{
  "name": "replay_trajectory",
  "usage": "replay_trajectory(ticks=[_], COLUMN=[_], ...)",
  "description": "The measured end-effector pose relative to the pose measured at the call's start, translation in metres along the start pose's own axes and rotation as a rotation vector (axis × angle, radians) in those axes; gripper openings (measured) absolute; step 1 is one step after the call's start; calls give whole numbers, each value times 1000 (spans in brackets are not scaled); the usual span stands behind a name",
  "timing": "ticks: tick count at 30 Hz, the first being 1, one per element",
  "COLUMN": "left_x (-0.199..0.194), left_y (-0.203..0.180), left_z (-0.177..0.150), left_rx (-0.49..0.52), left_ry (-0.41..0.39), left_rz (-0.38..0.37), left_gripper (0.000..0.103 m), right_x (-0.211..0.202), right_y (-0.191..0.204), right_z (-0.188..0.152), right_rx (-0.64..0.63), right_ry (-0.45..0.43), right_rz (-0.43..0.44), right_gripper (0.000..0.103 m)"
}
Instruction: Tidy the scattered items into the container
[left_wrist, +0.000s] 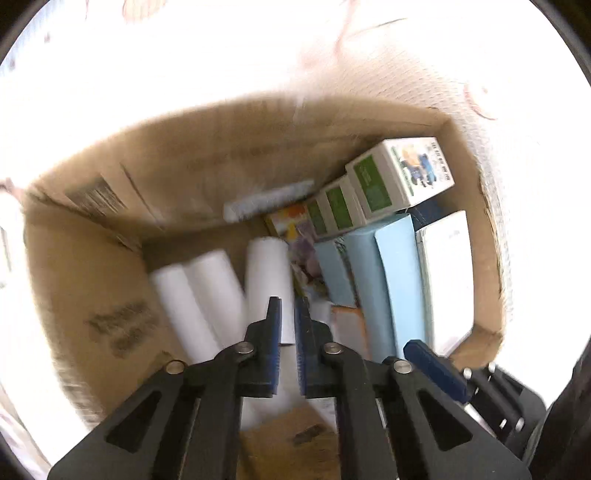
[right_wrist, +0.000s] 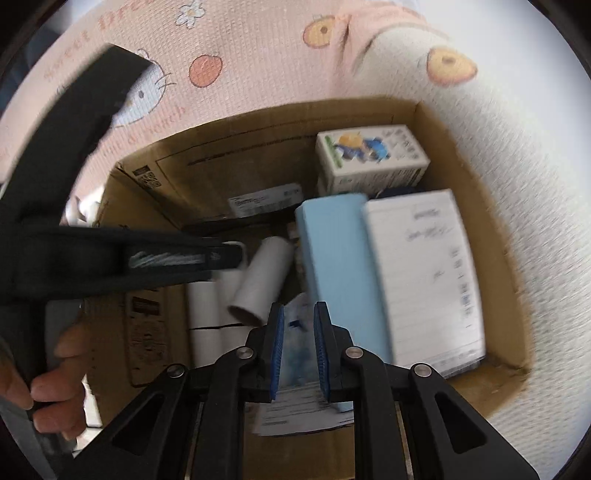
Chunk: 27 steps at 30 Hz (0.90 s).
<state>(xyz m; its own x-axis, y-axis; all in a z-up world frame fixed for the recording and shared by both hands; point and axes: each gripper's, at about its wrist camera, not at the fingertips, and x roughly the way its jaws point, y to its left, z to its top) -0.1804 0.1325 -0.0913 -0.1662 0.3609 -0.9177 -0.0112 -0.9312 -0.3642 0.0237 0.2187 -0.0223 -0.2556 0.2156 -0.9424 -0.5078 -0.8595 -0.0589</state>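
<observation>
A home is suggested, most likely a bedroom or playroom. A soft quilted mat in pink and white, printed with a cartoon cat, flowers and peaches, is spread under a cardboard box. The box is filled with household odds: paper rolls, small cartons and flat packets

Rolls left of upright boxes inside the carton, on a mat.
</observation>
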Motion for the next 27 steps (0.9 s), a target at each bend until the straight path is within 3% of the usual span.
replay_trajectory(ticks=[3,5,7,10,13,18,25,27], left_x=[-10,-25,-30,-38,-43,-54,-64,-63], left_y=[2,28,16,21,31,45,53,57], left_z=[-3,3,-11,-19,-24,-25,-24,-22], left_rx=[68,116,158,208,252,247,267,246], left_ry=[-4,-31,-78,-147,-198,-241,-270,-258], left_rz=[-75,-102,-121,-111,-105,-173,-214,-243], left_gripper=[5,5,5,6,6,6,7,7], right_x=[7,14,23,37,59,85,105,110], right_y=[6,10,13,20,24,28,35,39], right_z=[1,3,6,14,24,34,39,40], right_rx=[13,29,48,67,112,143,188,178], right_ry=[33,70,108,134,215,294,360,376], right_rz=[39,74,98,105,144,27,-30,-53], right_gripper=[13,13,13,13,13,15,35,35])
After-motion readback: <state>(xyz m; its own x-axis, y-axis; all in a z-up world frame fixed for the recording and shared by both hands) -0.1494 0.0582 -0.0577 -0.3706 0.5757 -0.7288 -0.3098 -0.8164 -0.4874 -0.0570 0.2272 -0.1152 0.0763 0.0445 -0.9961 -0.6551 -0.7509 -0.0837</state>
